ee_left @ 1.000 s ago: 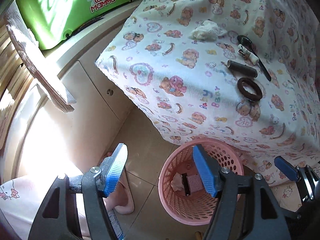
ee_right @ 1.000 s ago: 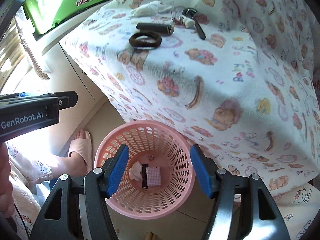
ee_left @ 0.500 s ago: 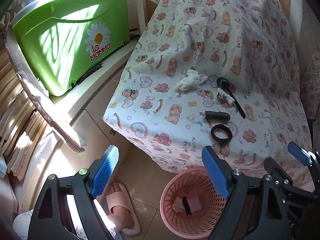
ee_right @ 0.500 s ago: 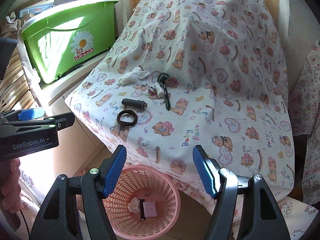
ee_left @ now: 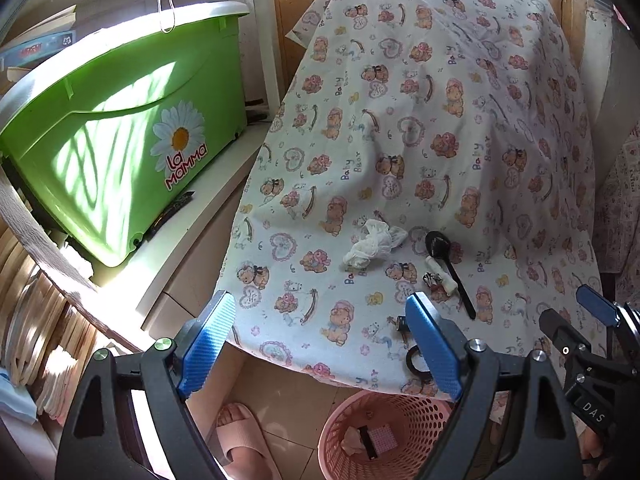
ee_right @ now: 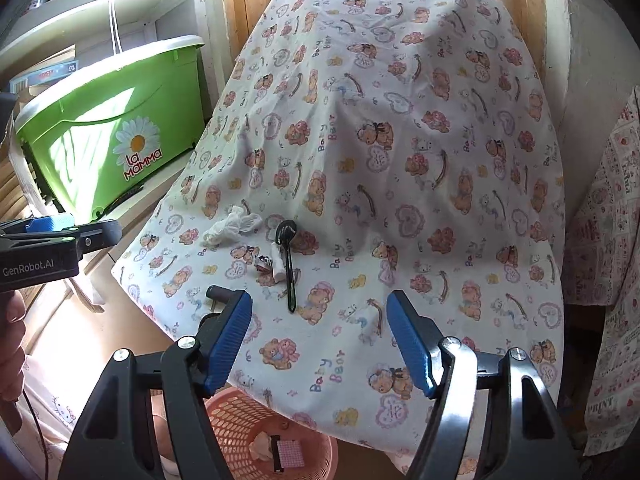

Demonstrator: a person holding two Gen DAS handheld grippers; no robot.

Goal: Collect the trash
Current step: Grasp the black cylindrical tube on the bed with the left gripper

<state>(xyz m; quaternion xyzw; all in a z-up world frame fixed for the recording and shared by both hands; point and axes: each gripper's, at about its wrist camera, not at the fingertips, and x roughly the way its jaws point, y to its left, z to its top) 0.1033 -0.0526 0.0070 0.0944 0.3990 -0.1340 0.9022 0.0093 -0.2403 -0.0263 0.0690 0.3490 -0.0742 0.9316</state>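
A crumpled white tissue [ee_left: 374, 244] [ee_right: 232, 226] lies on the teddy-bear cloth table [ee_left: 460, 140]. Beside it lie a black spoon [ee_left: 450, 270] [ee_right: 289, 264], a small white roll with a wrapper [ee_left: 440, 278] [ee_right: 272, 266], a dark cylinder [ee_right: 220, 293] and a dark ring [ee_left: 414, 360], both partly hidden by fingers. A pink basket [ee_left: 360, 440] [ee_right: 256, 444] on the floor under the table edge holds some trash. My left gripper [ee_left: 320, 346] and my right gripper [ee_right: 320, 344] are both open and empty, held above the table's near edge.
A green "La Mamma" tub [ee_left: 116, 144] [ee_right: 104, 136] stands on a white counter at the left. A foot in a pink slipper [ee_left: 244, 436] is on the floor beside the basket. Wooden slats [ee_left: 36, 320] are at the far left.
Both grippers have risen and tilted up from over the basket to face the table top. The basket has dropped to the bottom of both views. Both stay open.
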